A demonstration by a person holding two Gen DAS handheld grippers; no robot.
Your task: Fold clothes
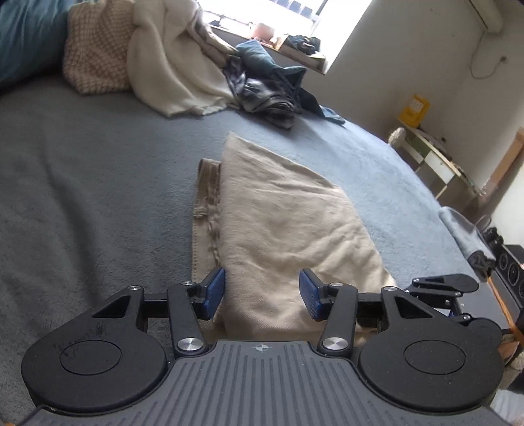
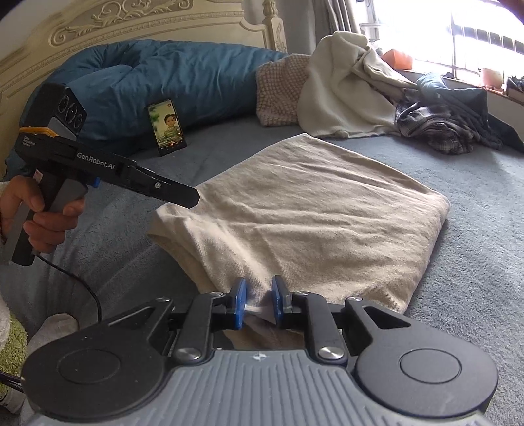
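Note:
A beige garment (image 1: 288,229) (image 2: 314,209) lies folded flat on the grey-blue bed cover (image 1: 98,183). In the left wrist view a darker beige hem (image 1: 204,196) shows along its left side. My left gripper (image 1: 263,293) hovers open over the garment's near edge, its blue pads apart and gripping nothing. Seen from the right wrist, a hand (image 2: 42,213) holds the left gripper (image 2: 183,196) above the garment's left corner. My right gripper (image 2: 258,303) is shut on a pinch of the garment's near edge. It appears at the right edge of the left wrist view as the right gripper (image 1: 442,285).
At the far side of the bed lie a cream blanket (image 2: 340,88), a checked cushion (image 2: 278,88) and dark plaid clothes (image 2: 435,127). A blue duvet (image 2: 147,82) and a lit phone (image 2: 167,127) rest by the carved headboard (image 2: 131,19). A shelf (image 1: 435,157) stands beyond the bed's right edge.

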